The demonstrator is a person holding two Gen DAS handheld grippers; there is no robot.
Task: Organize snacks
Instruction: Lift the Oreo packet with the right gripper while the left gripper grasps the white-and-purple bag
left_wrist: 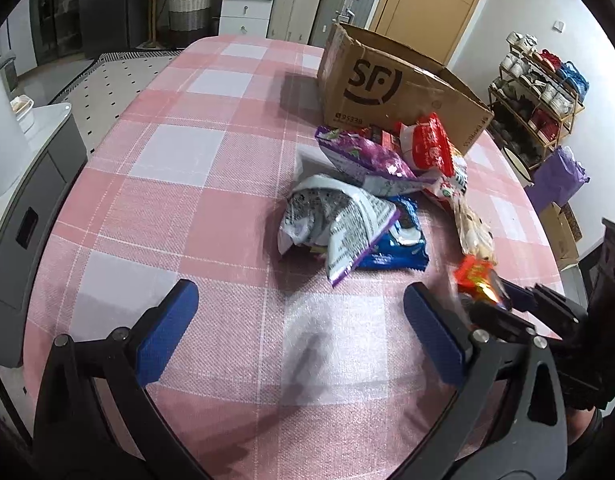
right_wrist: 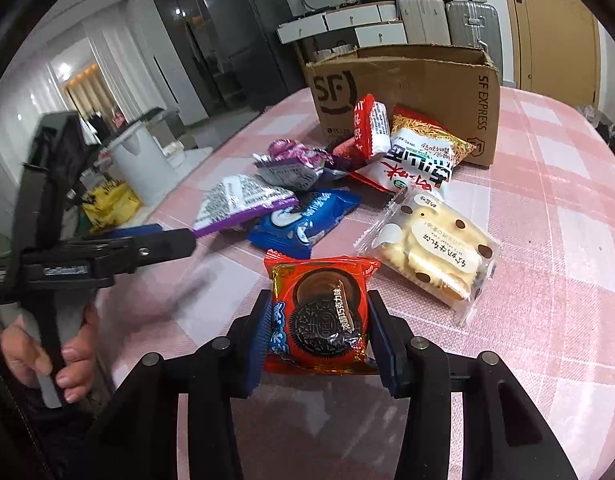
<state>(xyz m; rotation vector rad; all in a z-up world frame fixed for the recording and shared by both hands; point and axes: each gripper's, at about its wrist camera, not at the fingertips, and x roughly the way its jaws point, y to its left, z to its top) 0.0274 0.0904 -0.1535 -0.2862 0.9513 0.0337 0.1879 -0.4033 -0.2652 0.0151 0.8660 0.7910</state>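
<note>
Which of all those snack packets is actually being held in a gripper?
The orange-red chocolate sandwich cookie packet, clamped between the right gripper pads. The other packets all lie on the pink checked tablecloth near the cardboard box.

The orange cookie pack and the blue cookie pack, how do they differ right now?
The orange cookie pack is clamped in the right claw; the blue cookie pack lies on the table. The orange one is uncovered; a purple-edged bag overlaps the blue one. Both picture dark sandwich cookies.
</note>
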